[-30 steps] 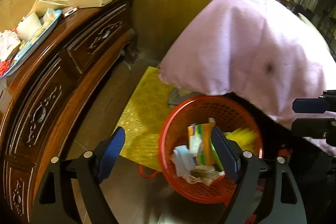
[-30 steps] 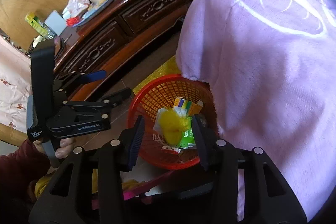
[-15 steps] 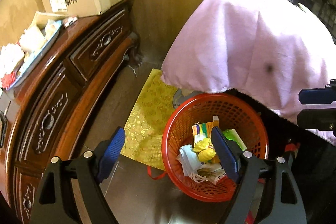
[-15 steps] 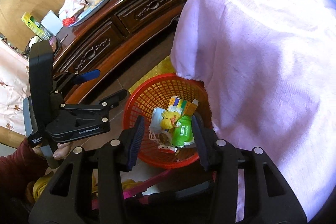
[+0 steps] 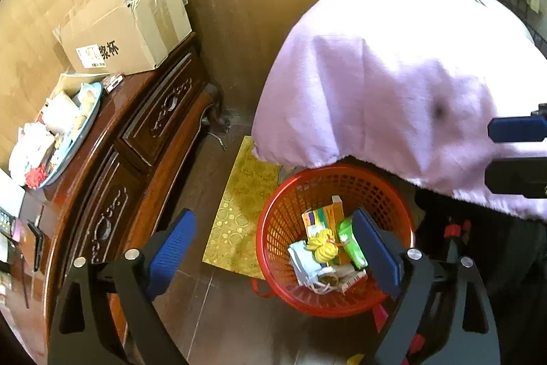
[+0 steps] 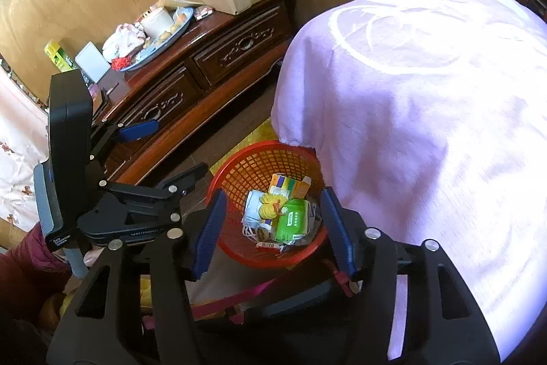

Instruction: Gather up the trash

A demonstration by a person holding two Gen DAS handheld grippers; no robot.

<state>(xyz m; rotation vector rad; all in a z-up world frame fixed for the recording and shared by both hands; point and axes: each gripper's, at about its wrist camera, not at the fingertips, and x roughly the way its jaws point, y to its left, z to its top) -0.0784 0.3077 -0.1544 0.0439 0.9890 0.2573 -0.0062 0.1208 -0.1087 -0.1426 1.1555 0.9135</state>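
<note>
Both grippers hover above the red mesh wastebasket (image 5: 333, 300), empty. Left gripper (image 5: 273, 248) spread wide, nothing between its blue pads; right gripper (image 6: 273, 226) likewise released, holding nothing.

Trash sits in the basket, at 6 o'clock in both views: a yellow crumpled wad (image 5: 323, 248), a green packet (image 6: 292, 219), a colourful carton (image 6: 289, 185), white tissue scraps (image 5: 302, 264). Judged: the latest piece is already dropped in, so this round of collecting looks finished.

Possibly left: clutter on the blue tray (image 6: 160, 45) atop the carved wooden sideboard (image 5: 136, 159), at 10 o'clock in the right wrist view — white wrappers, a red scrap. Cannot tell which of it counts as trash.

Around: open cardboard box (image 5: 126, 33) on the sideboard's far end; yellow patterned mat (image 5: 242, 207) on the floor, touching the basket's left side. A lilac cloth-covered table (image 6: 427, 125) overhangs the basket's far rim at 1 o'clock, narrowing access from that side. The sideboard's edge crowds the left gripper's route back.
</note>
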